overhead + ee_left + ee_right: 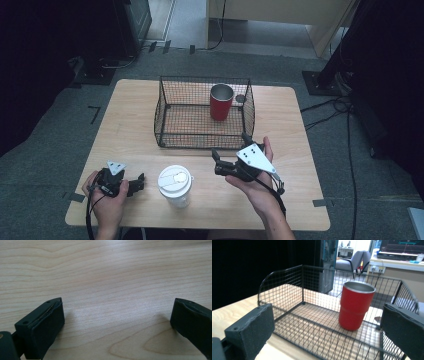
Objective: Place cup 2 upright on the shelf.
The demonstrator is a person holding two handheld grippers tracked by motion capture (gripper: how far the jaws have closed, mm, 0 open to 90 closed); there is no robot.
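- Right gripper (231,151) hovers off the wooden table (125,125), jaws spread wide with nothing between them, aimed at the wire basket (165,107) just ahead.
- Left gripper (139,180), also gaping and empty, sits low over the near left edge.
- White lidded cup (175,185) stands between the two grippers.
- Red tumbler (221,102) stands upright inside the basket, beyond the right gripper.

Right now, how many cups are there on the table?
2: a red cup upright inside the wire basket, and a white lidded cup on the table's near edge.
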